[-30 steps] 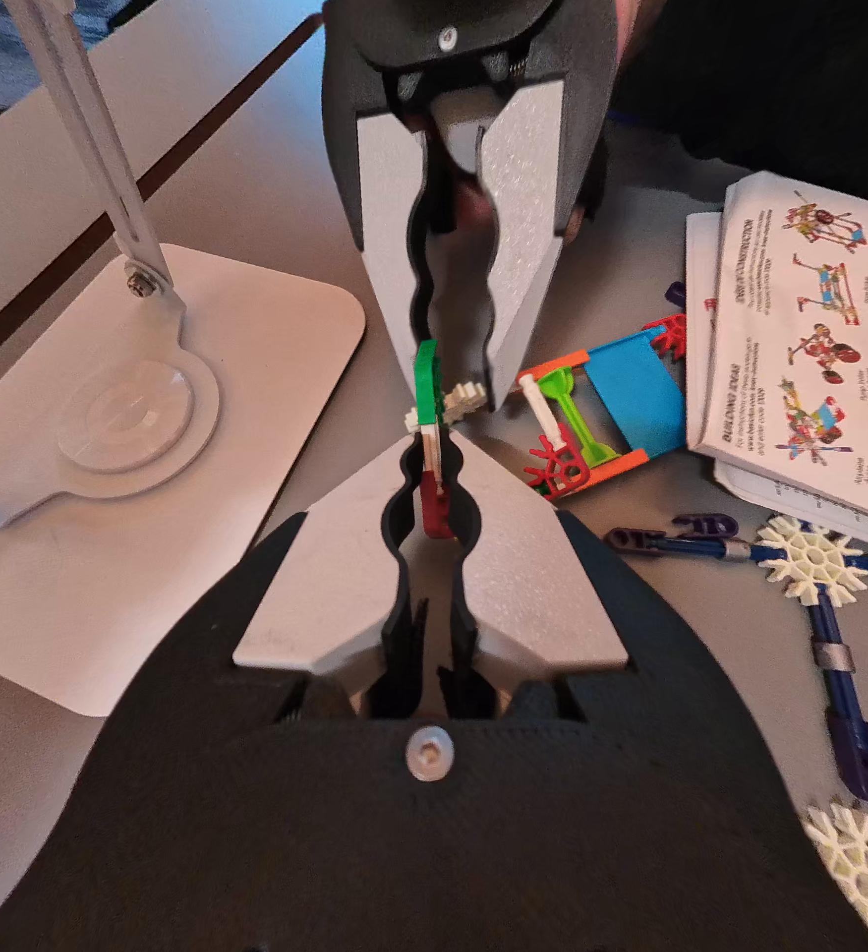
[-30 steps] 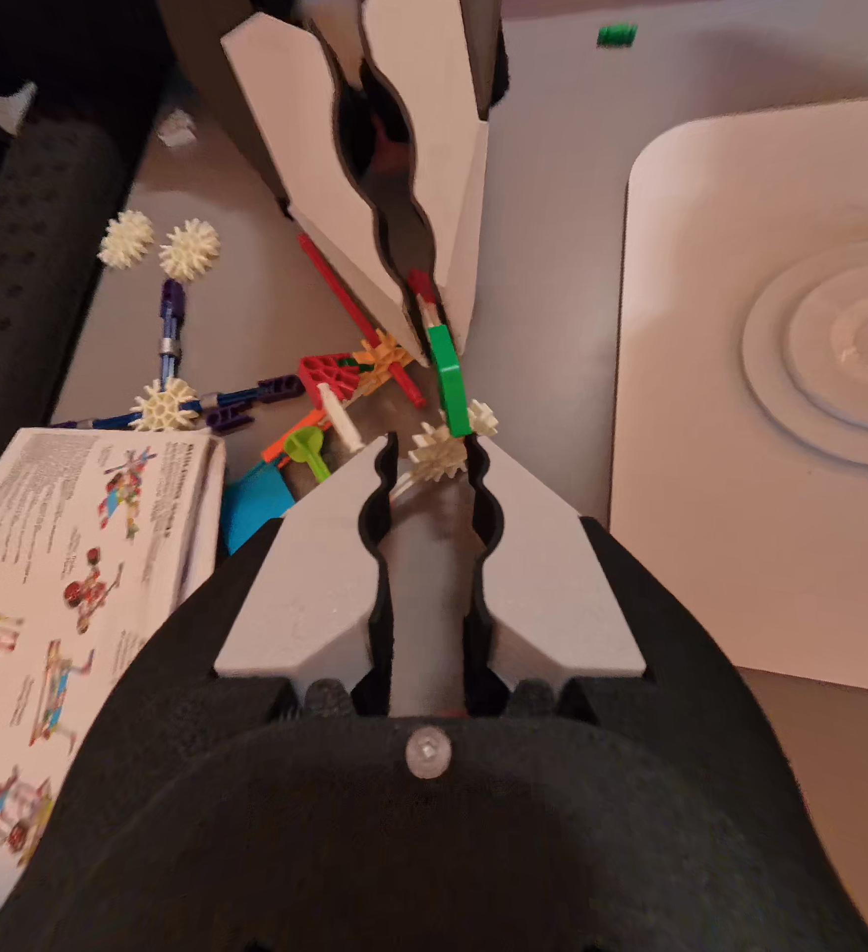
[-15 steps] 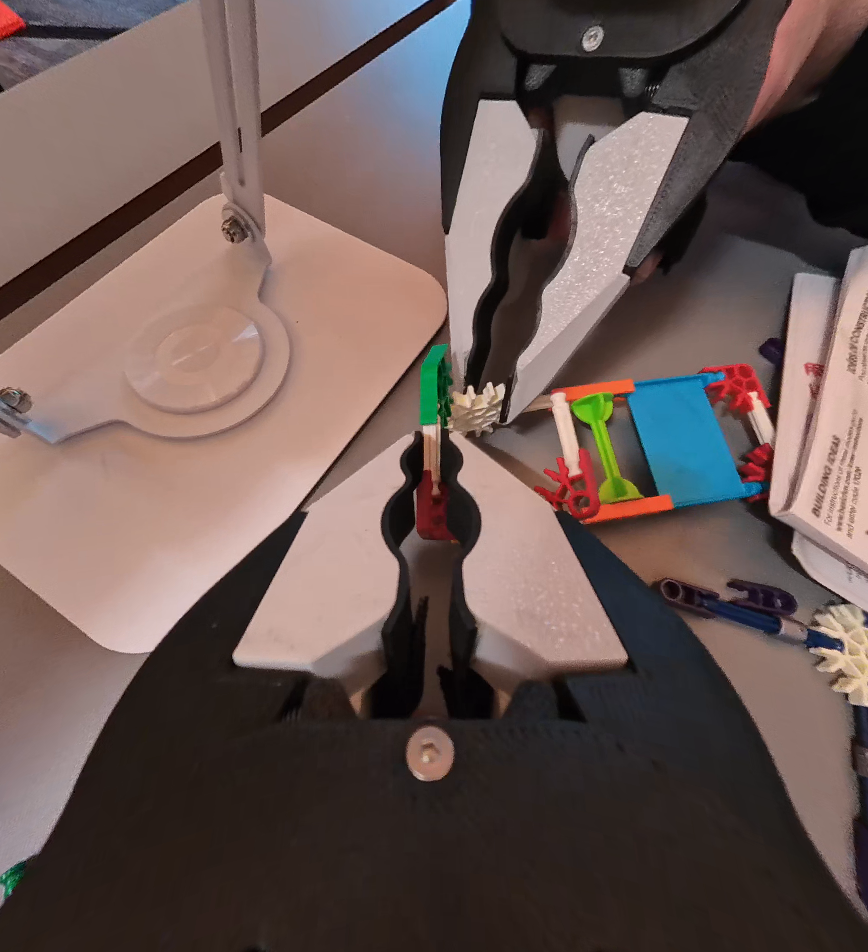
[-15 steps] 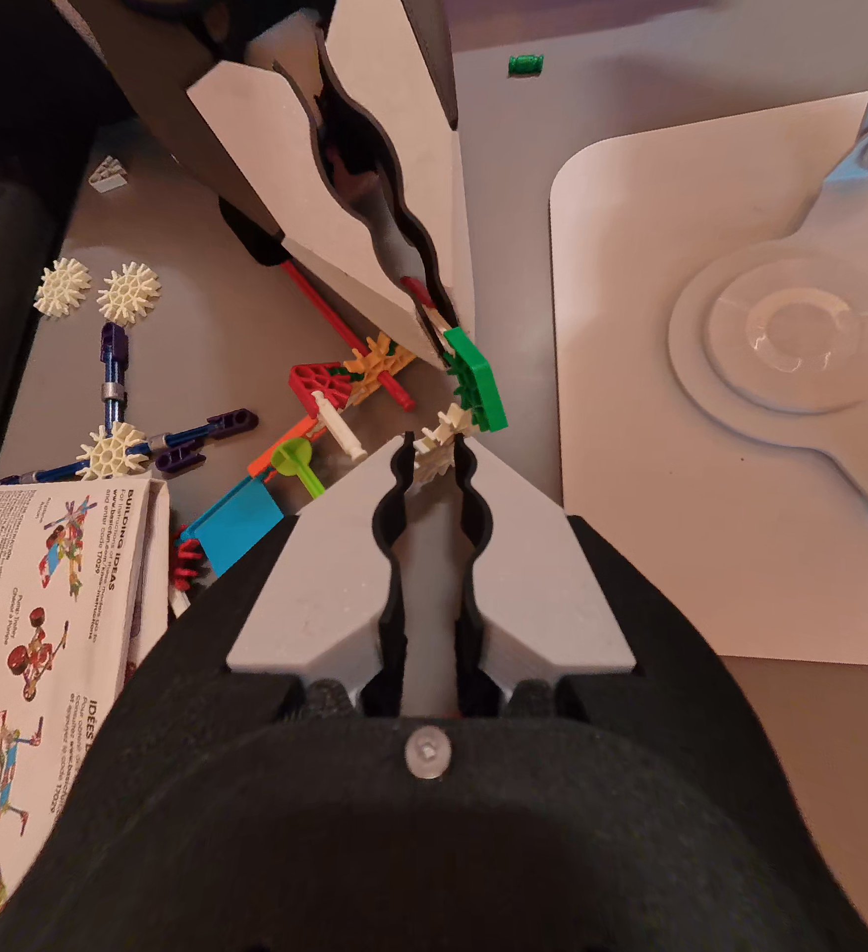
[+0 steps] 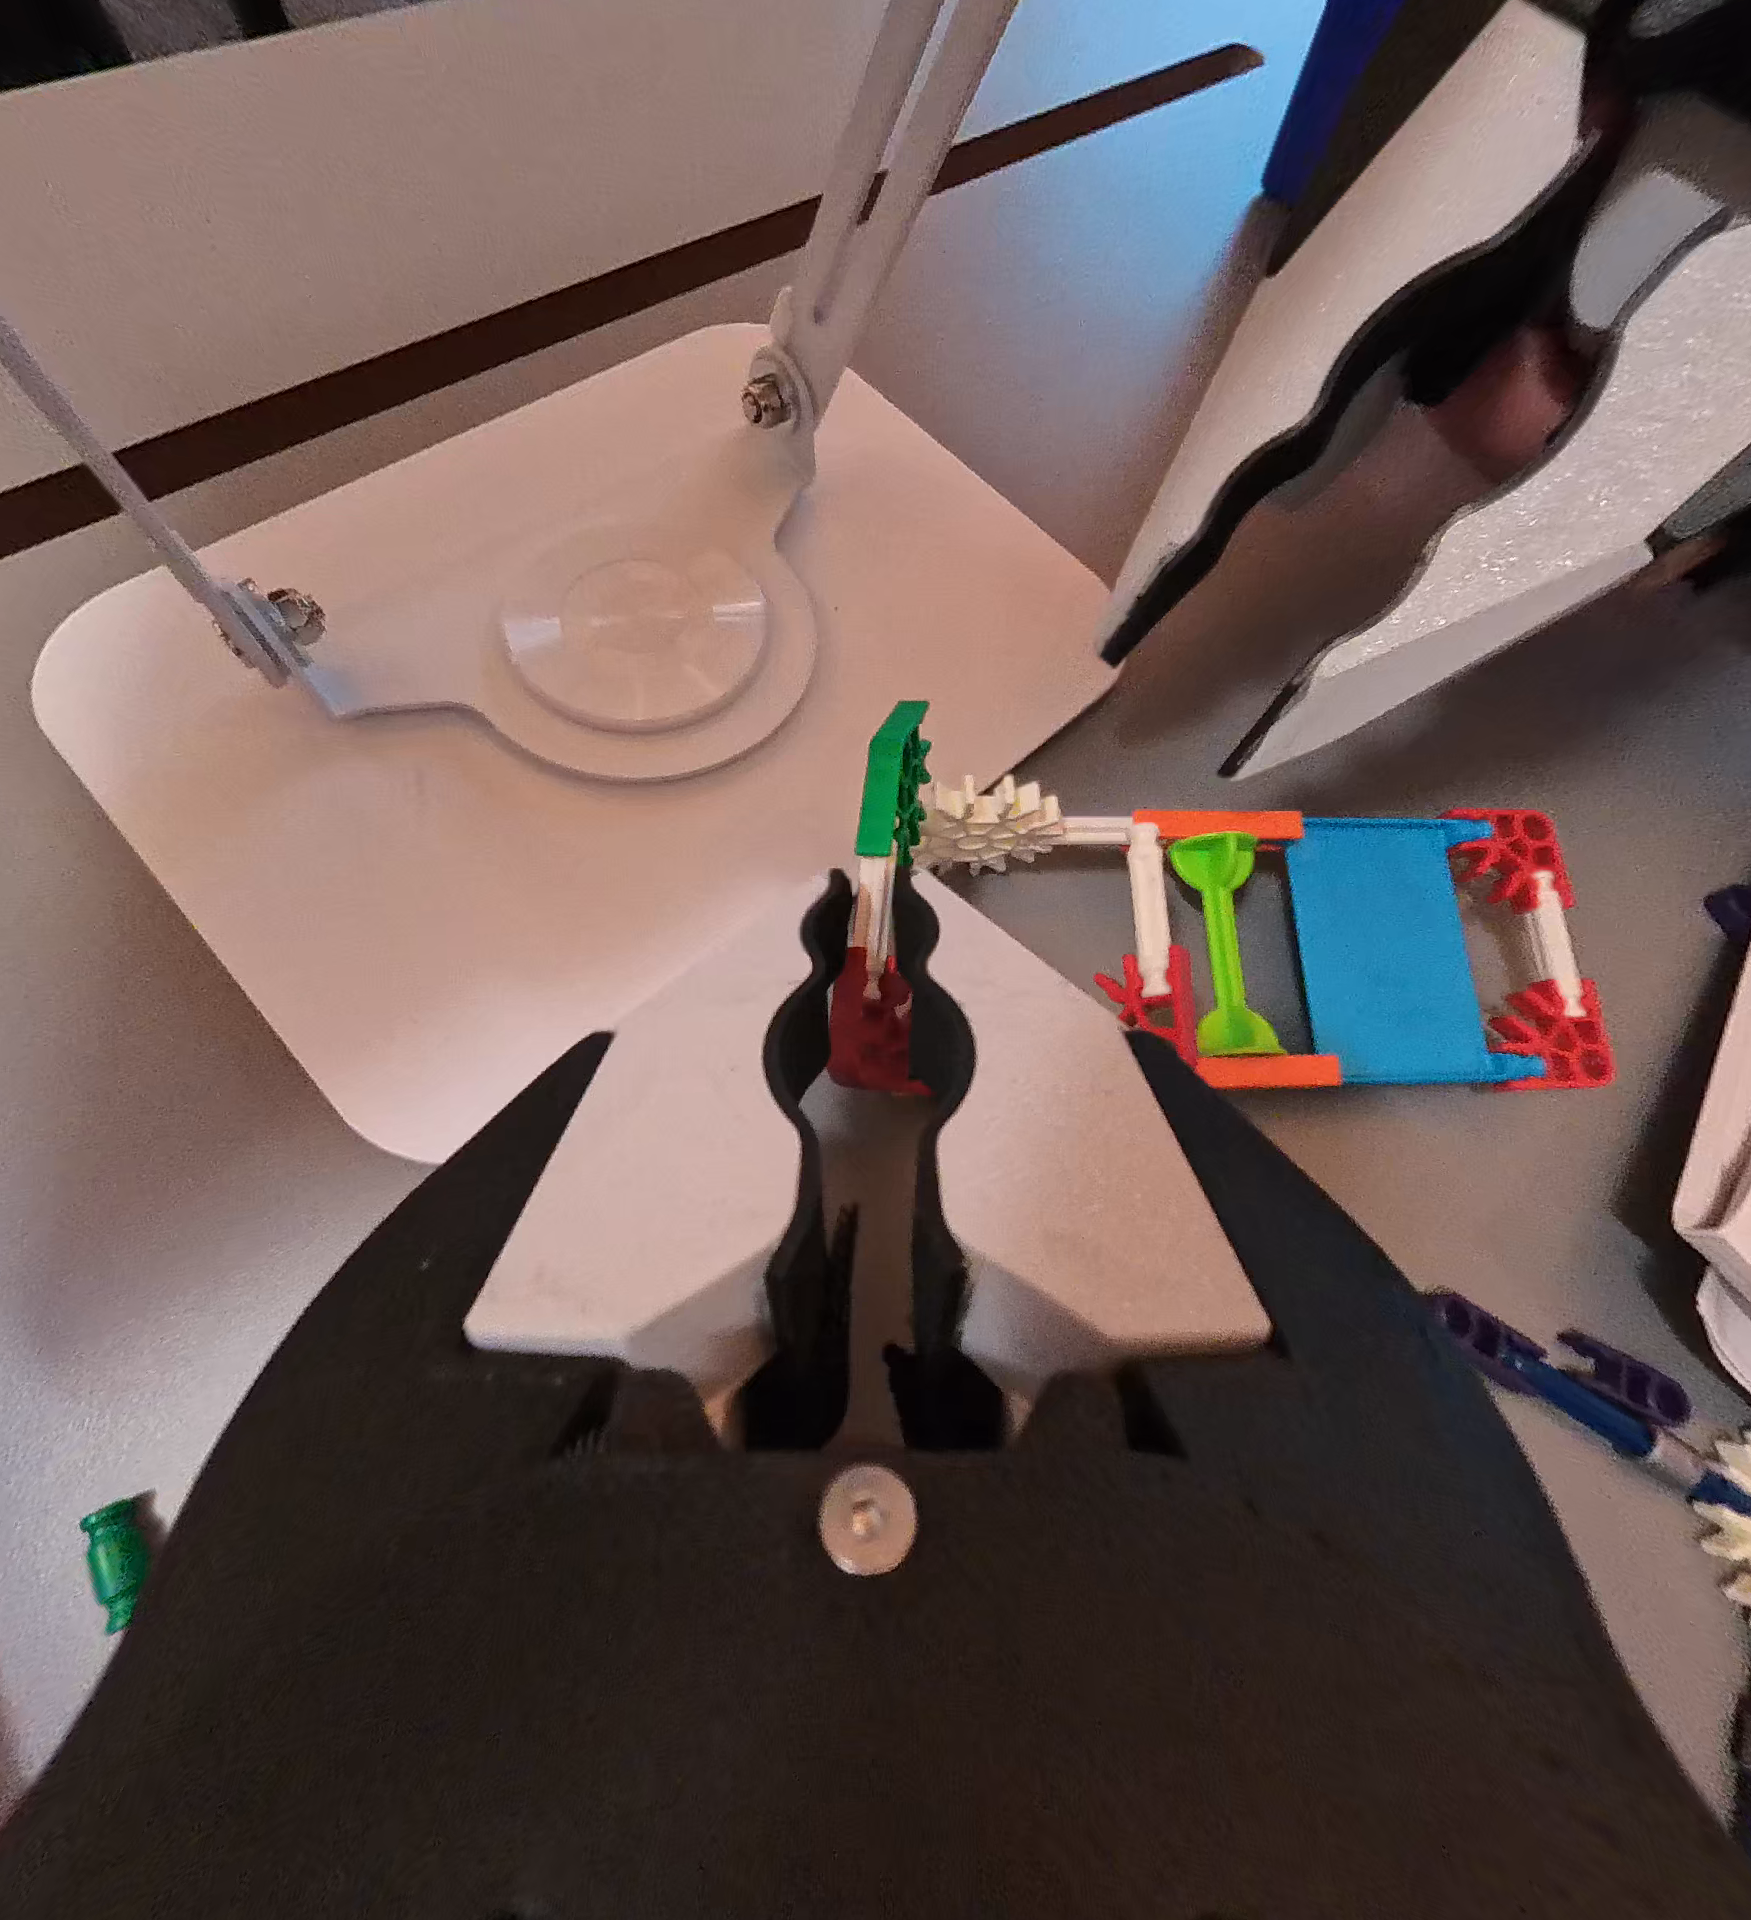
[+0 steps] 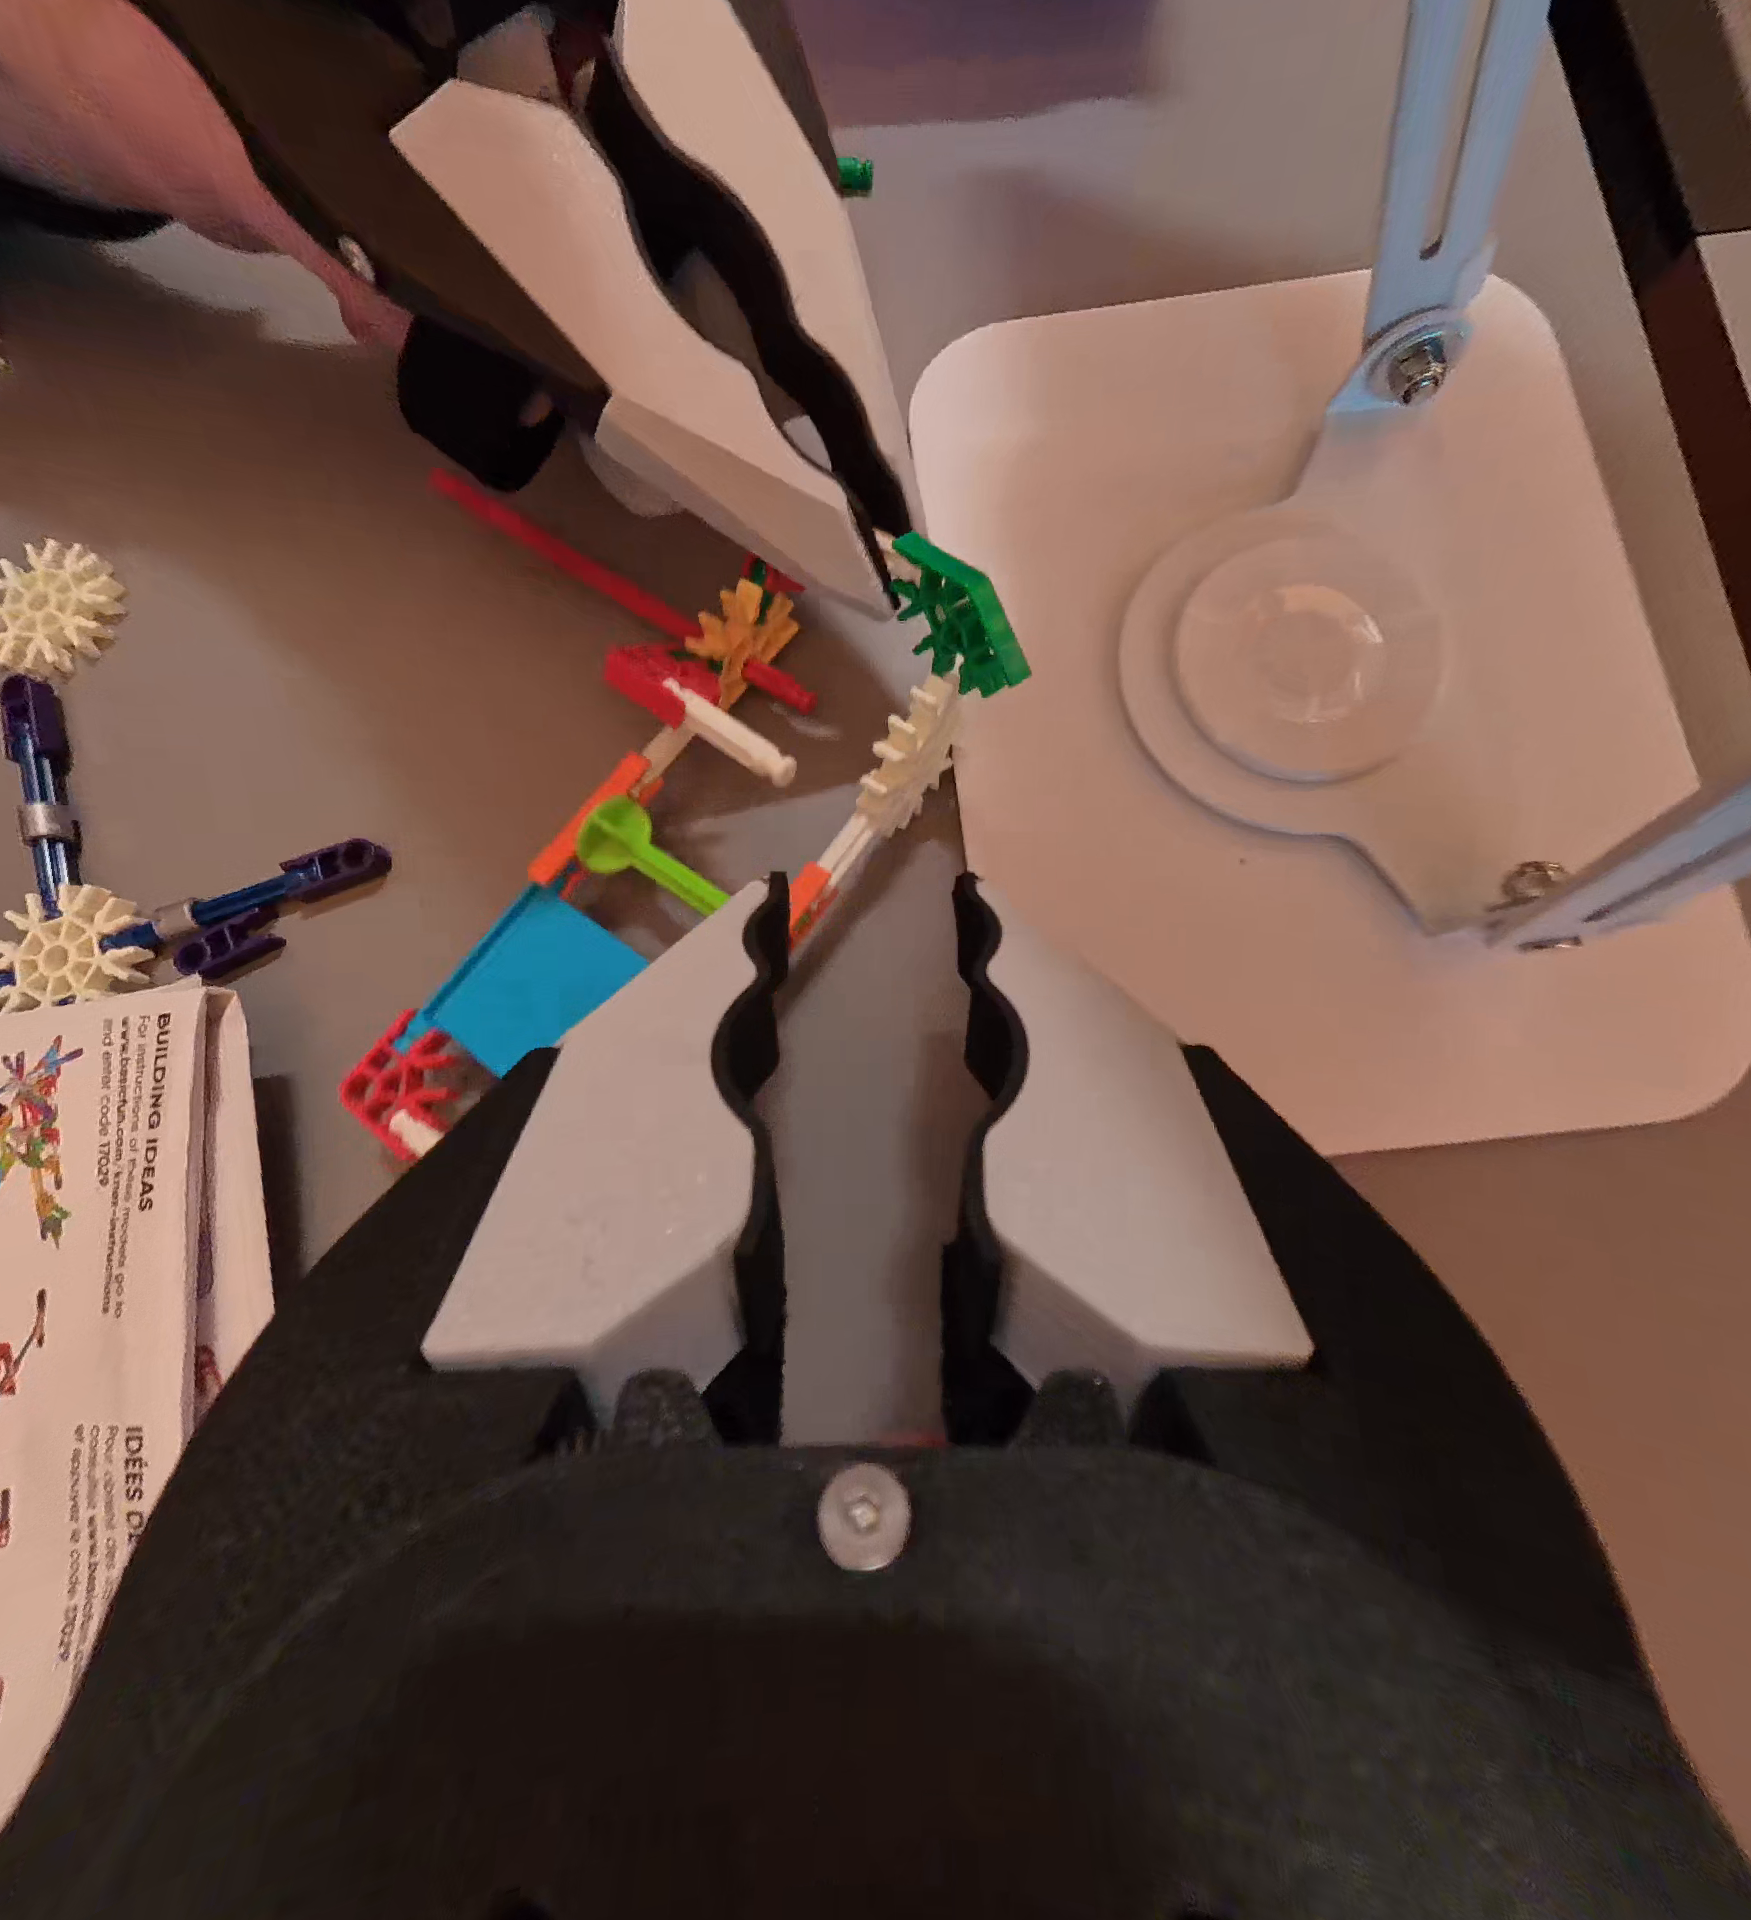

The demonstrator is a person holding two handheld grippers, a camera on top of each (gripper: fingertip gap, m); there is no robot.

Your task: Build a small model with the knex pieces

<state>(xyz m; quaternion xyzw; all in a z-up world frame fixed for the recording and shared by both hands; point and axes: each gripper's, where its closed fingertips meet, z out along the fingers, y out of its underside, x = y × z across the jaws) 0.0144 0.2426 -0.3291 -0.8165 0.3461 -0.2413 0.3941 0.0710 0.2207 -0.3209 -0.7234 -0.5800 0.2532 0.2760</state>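
- Left gripper (image 5: 871, 883) – clenched on a white rod (image 5: 876, 904), which runs from a red connector (image 5: 871, 1029) lodged in the wavy gap between the jaws up to a green connector piece (image 5: 892, 779) just past the fingertips.
- A cream snowflake connector (image 5: 985, 826) touches the green piece on its right side. A short white rod joins it to a flat toy frame (image 5: 1370, 951) lying on the grey table (image 5: 1473, 1195) – blue panel, orange rods, red corner connectors, one lime-green spool piece.
- Right gripper (image 6: 866, 894) – released, jaws apart, nothing between them. Its tips hover near the cream snowflake and the frame's orange end, not touching that I can tell.
- In the left wrist view the right gripper shows at upper right, well clear of the assembly.
- White stand base (image 5: 435, 831) with a round clear disc and two slanted metal struts sits just left of the green piece.
- Instruction booklet (image 6: 50, 1299) lies at the table's edge beside the frame.
- Loose parts about: blue rods with cream snowflakes (image 6: 60, 951), a red rod (image 6: 559, 556) with an orange connector, a small green spool (image 5: 115, 1558) near the left gripper's body.
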